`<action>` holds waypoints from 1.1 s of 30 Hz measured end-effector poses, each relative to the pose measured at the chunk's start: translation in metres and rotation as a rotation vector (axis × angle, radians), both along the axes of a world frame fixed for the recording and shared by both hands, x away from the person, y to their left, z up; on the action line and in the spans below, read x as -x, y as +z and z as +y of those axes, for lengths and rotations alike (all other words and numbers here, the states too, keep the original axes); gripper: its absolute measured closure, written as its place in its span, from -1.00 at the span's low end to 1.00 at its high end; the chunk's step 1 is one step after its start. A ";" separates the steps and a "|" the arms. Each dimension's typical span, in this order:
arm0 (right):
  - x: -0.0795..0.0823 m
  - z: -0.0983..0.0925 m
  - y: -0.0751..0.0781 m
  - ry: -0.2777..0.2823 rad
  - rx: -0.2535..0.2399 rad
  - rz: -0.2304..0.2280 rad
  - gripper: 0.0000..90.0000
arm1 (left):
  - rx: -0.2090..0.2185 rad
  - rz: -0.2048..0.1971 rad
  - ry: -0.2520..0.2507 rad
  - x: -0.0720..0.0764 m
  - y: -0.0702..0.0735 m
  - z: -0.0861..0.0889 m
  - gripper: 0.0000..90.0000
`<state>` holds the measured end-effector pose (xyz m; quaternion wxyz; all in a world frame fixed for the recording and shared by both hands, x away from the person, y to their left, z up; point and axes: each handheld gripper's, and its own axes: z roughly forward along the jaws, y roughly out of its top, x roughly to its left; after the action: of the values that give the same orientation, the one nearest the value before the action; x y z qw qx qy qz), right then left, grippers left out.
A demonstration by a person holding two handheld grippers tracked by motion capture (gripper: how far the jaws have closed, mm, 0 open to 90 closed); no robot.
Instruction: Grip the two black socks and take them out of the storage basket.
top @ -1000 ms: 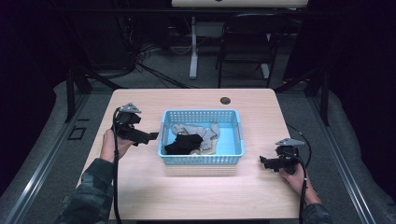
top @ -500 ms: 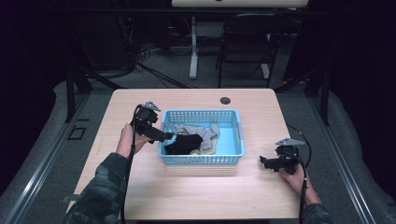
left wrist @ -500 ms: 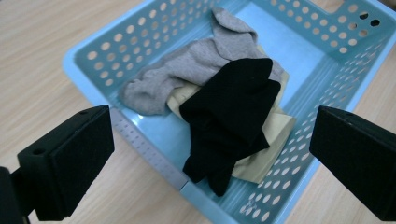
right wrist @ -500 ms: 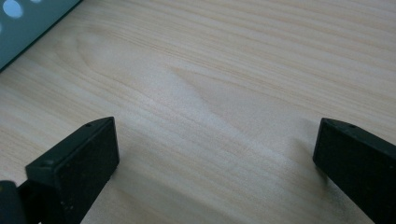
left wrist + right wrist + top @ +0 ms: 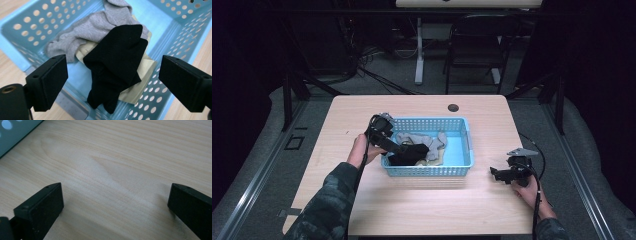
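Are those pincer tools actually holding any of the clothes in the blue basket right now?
No. The left hand-held gripper hangs open over the black sock, its jaws just beginning to close, pads not touching. The right hand-held gripper is open above the bare table.

Camouflage sleeves [image 5: 329, 200] — black hand-held grippers with blocky square jaws, trailing black cables, grey three-cornered plate [image 5: 522, 151].

High view: overhead, facing forward-down, far. Left gripper view: close over basket [image 5: 175, 30], shared with high view [image 5: 464, 145]. Right gripper view: close on surface [image 5: 120, 170].
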<state>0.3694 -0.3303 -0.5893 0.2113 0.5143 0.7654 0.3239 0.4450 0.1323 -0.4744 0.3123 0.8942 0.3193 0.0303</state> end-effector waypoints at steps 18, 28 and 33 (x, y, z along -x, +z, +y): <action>0.000 0.000 0.000 0.000 0.000 -0.001 -1.00 | -0.068 0.060 -0.015 -0.011 -0.023 -0.021 -0.56; 0.000 0.000 0.000 -0.001 0.001 -0.001 -1.00 | -0.116 0.128 -0.019 -0.016 -0.033 -0.029 -0.24; 0.000 0.000 0.000 0.001 0.000 0.000 -1.00 | -0.155 0.140 -0.008 -0.016 -0.035 -0.030 0.07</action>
<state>0.3694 -0.3304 -0.5894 0.2111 0.5139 0.7656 0.3243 0.4613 0.1026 -0.5091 0.2193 0.9168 0.3335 -0.0087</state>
